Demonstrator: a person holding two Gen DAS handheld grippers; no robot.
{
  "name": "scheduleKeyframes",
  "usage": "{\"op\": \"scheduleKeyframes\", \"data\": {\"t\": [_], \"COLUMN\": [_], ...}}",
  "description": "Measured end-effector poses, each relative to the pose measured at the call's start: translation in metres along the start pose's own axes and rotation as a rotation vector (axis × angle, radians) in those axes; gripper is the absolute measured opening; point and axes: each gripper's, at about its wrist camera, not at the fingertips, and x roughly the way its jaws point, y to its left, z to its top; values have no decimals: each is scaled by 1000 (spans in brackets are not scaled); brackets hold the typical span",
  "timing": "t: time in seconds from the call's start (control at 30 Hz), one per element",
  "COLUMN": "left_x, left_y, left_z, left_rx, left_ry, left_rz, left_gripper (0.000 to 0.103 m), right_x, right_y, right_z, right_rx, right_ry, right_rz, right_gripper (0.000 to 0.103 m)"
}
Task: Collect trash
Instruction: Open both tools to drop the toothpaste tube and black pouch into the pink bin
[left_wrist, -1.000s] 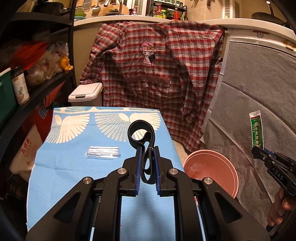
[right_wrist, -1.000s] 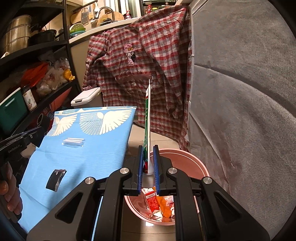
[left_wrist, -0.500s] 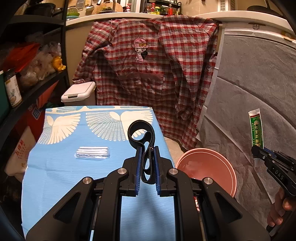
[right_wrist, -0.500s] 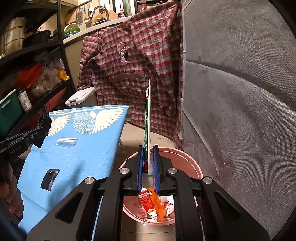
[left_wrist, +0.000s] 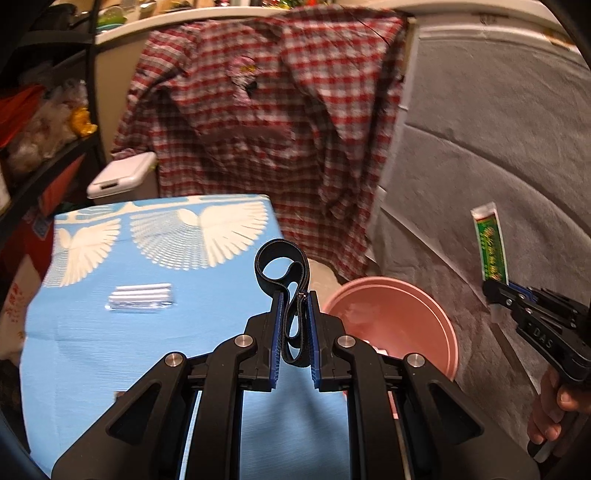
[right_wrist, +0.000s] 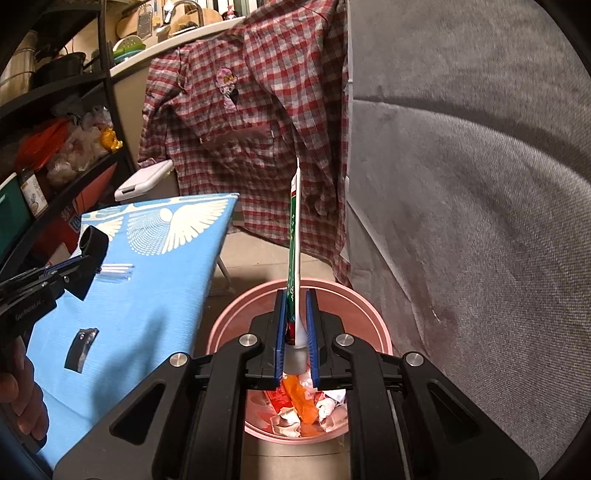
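My left gripper is shut on a looped black strap, held above the right edge of the blue table. My right gripper is shut on a green and white tube, standing upright, directly above the pink bin. The bin also shows in the left wrist view, with the tube to its right. The bin holds crumpled orange, red and white wrappers. A clear plastic wrapper and a small dark wrapper lie on the table.
A red plaid shirt hangs behind the table and bin. A grey fabric surface rises on the right. Dark shelves with bags and jars stand on the left. A white lidded bin sits behind the table.
Both grippers have moved to the right. The right gripper now holds the tube over the middle of the bin. The left gripper with the strap has neared the table's right edge.
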Motion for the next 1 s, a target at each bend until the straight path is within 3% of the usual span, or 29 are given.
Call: {"op": "scheduleKeyframes", "data": {"t": [0.5, 0.57, 0.6, 0.67, 1.0], "left_x": [46, 49, 50, 49, 25], "left_y": [-54, -62, -66, -69, -50], "left_z": [-9, -9, -10, -9, 4], "left_rx": [74, 81, 86, 90, 40], "left_ry": [109, 118, 121, 111, 55], "left_rz": [-125, -149, -152, -145, -130], "left_gripper": [13, 20, 29, 39, 39], "right_x": [16, 18, 19, 19, 10], "right_y": [-7, -7, -7, -9, -2], "right_z": [-1, 0, 1, 0, 4], "right_rx": [1, 2, 5, 13, 22], "right_ry": [42, 44, 46, 45, 18], "right_rz": [-28, -43, -48, -55, -73], "right_gripper": [13, 16, 23, 31, 33]}}
